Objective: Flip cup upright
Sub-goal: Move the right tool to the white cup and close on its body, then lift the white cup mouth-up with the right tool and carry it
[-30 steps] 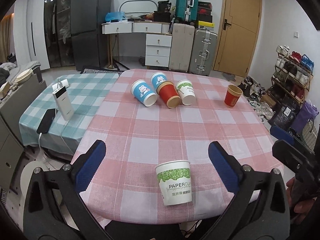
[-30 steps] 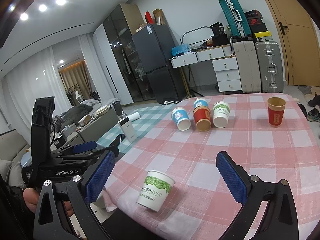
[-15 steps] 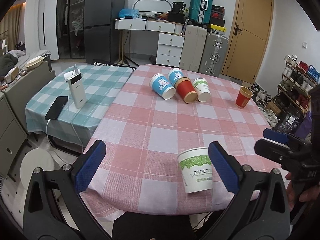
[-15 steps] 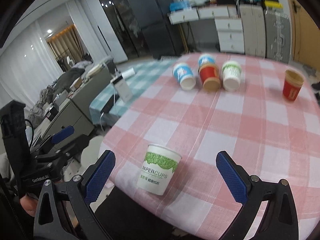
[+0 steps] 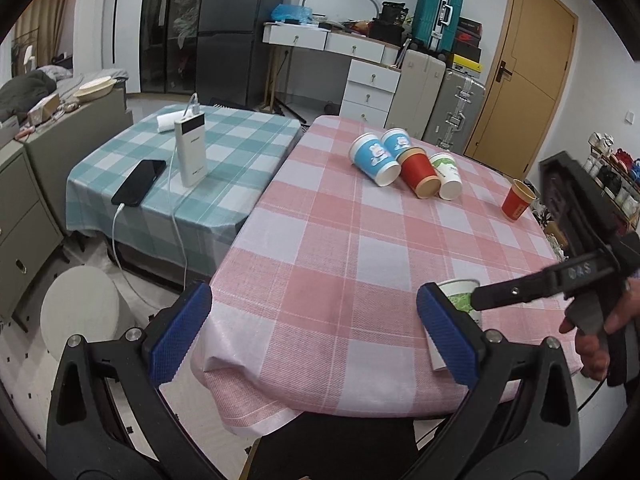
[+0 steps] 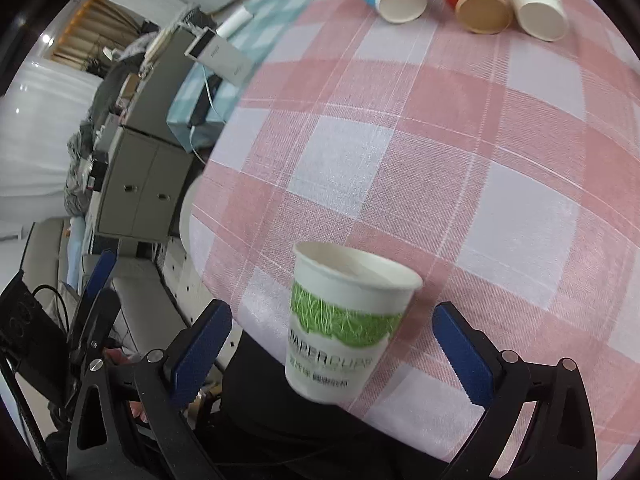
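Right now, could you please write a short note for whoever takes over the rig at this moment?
Left gripper: open, empty, over the near table edge.
Right gripper: open, straddling the green-and-white paper cup, not closed on it.
That cup stands mouth-up near the pink checked table's near edge. The red cup at the far right is upright too.
Left: four cups lie on their sides at the far end, two blue cups, a red one and a green-and-white one; each needs standing up.

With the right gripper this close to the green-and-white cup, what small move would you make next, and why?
Probably ease the right gripper forward, then close. The green-and-white cup stands mouth-up near the table edge, between the open jaws but untouched.
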